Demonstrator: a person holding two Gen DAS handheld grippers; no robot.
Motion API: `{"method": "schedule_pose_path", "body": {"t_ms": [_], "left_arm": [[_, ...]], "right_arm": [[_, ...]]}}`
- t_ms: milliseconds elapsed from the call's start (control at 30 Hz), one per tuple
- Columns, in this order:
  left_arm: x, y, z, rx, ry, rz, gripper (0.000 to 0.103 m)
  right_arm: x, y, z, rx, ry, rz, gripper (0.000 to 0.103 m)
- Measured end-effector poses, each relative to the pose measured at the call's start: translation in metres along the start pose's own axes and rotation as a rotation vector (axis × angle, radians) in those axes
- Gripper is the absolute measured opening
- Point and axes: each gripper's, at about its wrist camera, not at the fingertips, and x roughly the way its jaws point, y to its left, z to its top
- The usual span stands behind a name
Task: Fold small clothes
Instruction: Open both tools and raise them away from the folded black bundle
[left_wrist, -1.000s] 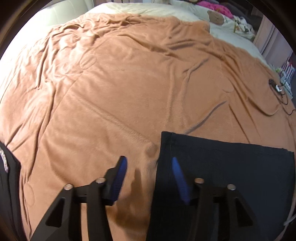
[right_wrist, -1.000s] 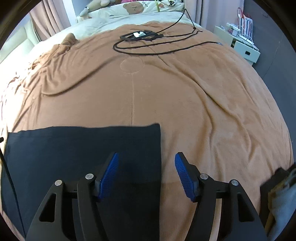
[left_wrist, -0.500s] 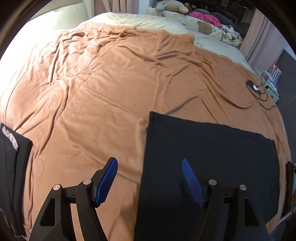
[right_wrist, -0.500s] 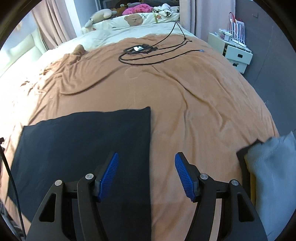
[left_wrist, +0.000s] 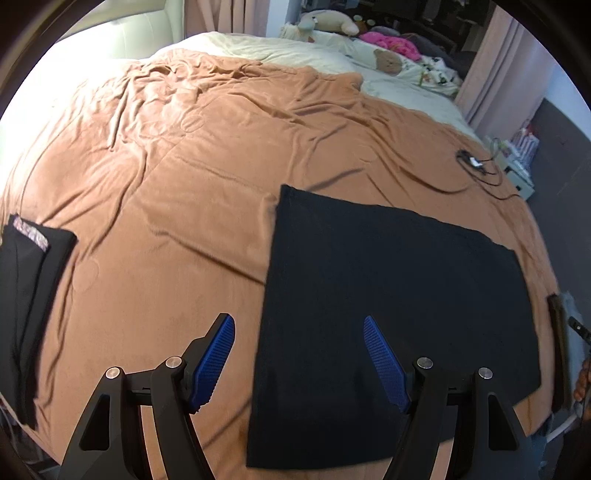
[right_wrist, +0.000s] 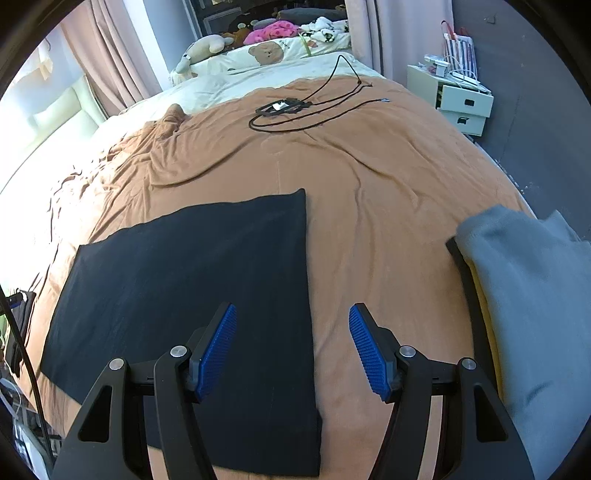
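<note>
A folded black garment (left_wrist: 388, 295) lies flat as a rectangle on the tan blanket (left_wrist: 192, 177). My left gripper (left_wrist: 299, 360) hovers open above the garment's left edge, nothing between its blue pads. The right wrist view shows the same black garment (right_wrist: 192, 295) with my right gripper (right_wrist: 291, 350) open above its right edge, also empty. A grey garment (right_wrist: 532, 302) lies on a small pile at the right edge of the bed. Another black folded item (left_wrist: 26, 295) rests at the left edge of the blanket.
A black cable with a small device (right_wrist: 291, 109) lies farther up the blanket. Cream bedding, a bear-print pillow (right_wrist: 266, 53) and plush toys sit at the bed's head. A white drawer unit (right_wrist: 461, 101) stands to the right. A person's hand (left_wrist: 583, 380) shows at the right rim.
Both grippers have pulled back and risen from the black garment, so more of it shows. The left jaws opened wider. The grey garment came into the right view.
</note>
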Motion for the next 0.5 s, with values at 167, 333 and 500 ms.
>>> {"method": "schedule_pose_path", "body": {"t_ms": [167,333,500], "left_arm": [[-0.013,0.009,-0.031,-0.010,-0.005,0.014,0.074],[-0.025,0.023,-0.061,-0.053,-0.018,0.007,0.074],[-0.034,0.026,-0.085,-0.057,-0.026,0.000,0.074]], "right_arm": [[-0.020,0.001,-0.022,0.003,-0.002,0.006,0.062],[-0.037,0.004,-0.045,0.011,-0.005,0.008,0.062],[-0.052,0.004,-0.063,0.030,-0.014,0.013,0.062]]}}
